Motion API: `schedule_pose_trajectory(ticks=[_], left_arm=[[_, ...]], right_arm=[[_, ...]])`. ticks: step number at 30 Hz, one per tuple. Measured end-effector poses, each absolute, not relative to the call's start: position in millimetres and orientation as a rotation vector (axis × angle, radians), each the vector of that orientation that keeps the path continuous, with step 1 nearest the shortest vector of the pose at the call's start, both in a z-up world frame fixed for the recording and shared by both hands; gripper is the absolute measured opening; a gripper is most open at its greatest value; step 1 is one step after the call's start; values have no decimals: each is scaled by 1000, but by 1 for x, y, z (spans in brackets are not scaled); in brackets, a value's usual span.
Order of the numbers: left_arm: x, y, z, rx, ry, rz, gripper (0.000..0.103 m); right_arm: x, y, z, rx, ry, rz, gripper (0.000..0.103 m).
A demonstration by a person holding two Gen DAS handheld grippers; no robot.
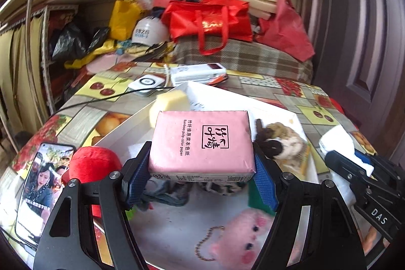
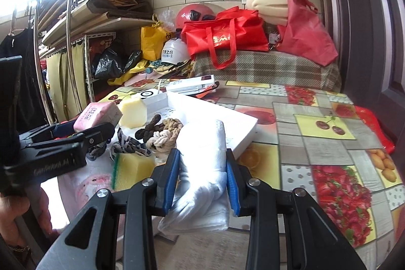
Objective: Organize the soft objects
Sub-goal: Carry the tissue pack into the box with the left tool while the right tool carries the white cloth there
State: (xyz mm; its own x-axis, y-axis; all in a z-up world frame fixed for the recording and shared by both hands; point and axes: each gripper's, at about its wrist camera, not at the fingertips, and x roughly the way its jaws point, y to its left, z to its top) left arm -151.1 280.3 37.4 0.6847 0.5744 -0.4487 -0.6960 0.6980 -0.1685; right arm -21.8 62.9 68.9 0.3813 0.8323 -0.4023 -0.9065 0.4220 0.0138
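Beside the white tray (image 1: 265, 108), the worktop (image 2: 316, 143) wears glossy fruit-print oilcloth. In the tray, a tissue pack (image 1: 202, 141) in smooth pink plastic wrap; nearby, a fuzzy plush pig (image 1: 243, 239), porous yellow sponge (image 2: 134, 168), white terry towel (image 2: 202, 148).

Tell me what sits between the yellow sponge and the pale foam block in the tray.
In the right wrist view, knotted rope toys lie between the yellow sponge and the pale foam block.

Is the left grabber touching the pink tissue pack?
Touching. In the left wrist view, the left gripper presses both blue pads against the sides of the pink tissue pack.
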Motion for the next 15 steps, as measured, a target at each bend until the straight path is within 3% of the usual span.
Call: schedule_pose_trajectory(ticks=[15], left_arm=[[-155,299,36,-360,385,777,74]], right_arm=[[-42,117,61,-422,386,1250,35]])
